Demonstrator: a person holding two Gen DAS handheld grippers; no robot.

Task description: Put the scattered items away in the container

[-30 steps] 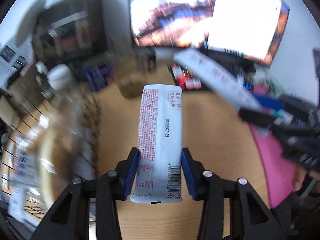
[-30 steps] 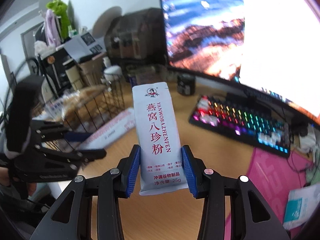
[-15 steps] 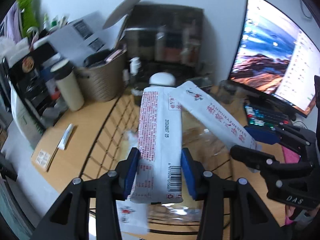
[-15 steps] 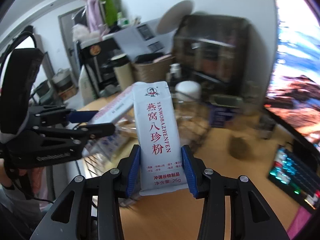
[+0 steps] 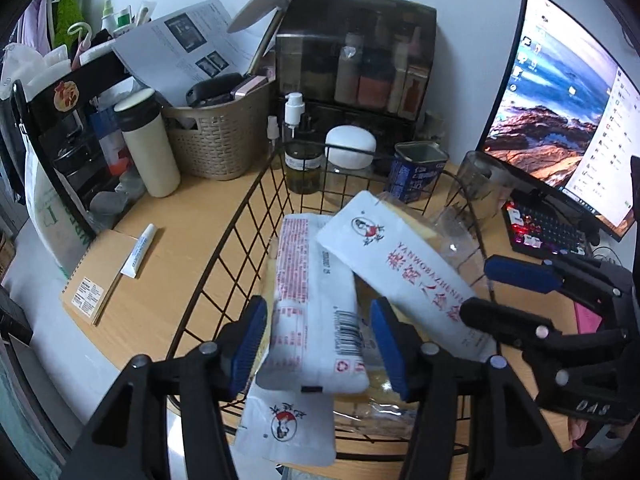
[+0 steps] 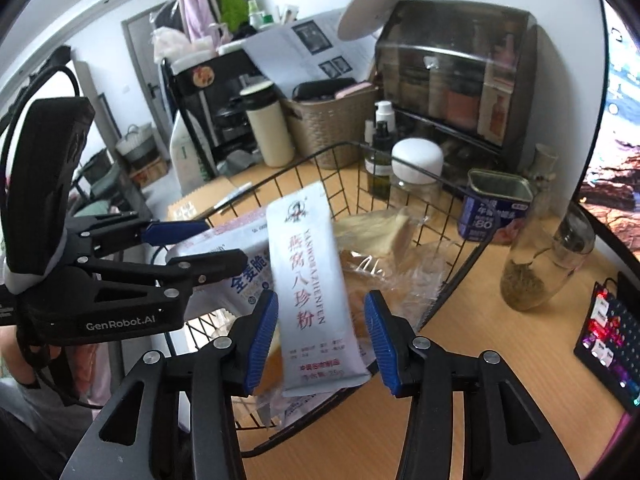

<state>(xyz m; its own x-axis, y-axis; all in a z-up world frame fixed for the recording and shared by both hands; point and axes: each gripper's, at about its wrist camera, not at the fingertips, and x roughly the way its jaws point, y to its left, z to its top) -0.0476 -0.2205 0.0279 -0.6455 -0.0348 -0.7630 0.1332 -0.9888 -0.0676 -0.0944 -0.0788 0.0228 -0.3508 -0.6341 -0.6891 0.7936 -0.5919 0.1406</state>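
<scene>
Both grippers hang over the black wire basket [image 5: 240,220] [image 6: 460,264], which holds bagged bread [image 6: 376,232] and another white sachet [image 5: 284,424]. My left gripper [image 5: 318,344] has its jaws opening. A white sachet with red print and a barcode [image 5: 316,300] lies tilted between its blue pads, with a gap at the right pad. The jaws of my right gripper [image 6: 320,344] are opening too, and a white sachet with red characters [image 6: 312,292] leans loose between the pads. Each view shows the other gripper [image 5: 476,290] [image 6: 224,242] alongside.
Behind the basket stand a woven bin [image 5: 224,140], a cream flask [image 5: 150,144], a pump bottle, a white-lidded jar [image 5: 350,146] and a blue tin [image 5: 418,172]. A glass bottle [image 6: 548,256] and keyboard [image 6: 608,332] sit right. A notebook and tube [image 5: 138,250] lie left.
Both grippers swung from over the desk by the keyboard to above the wire basket. Their jaws have widened and both sachets now sit tilted and loose between the pads.
</scene>
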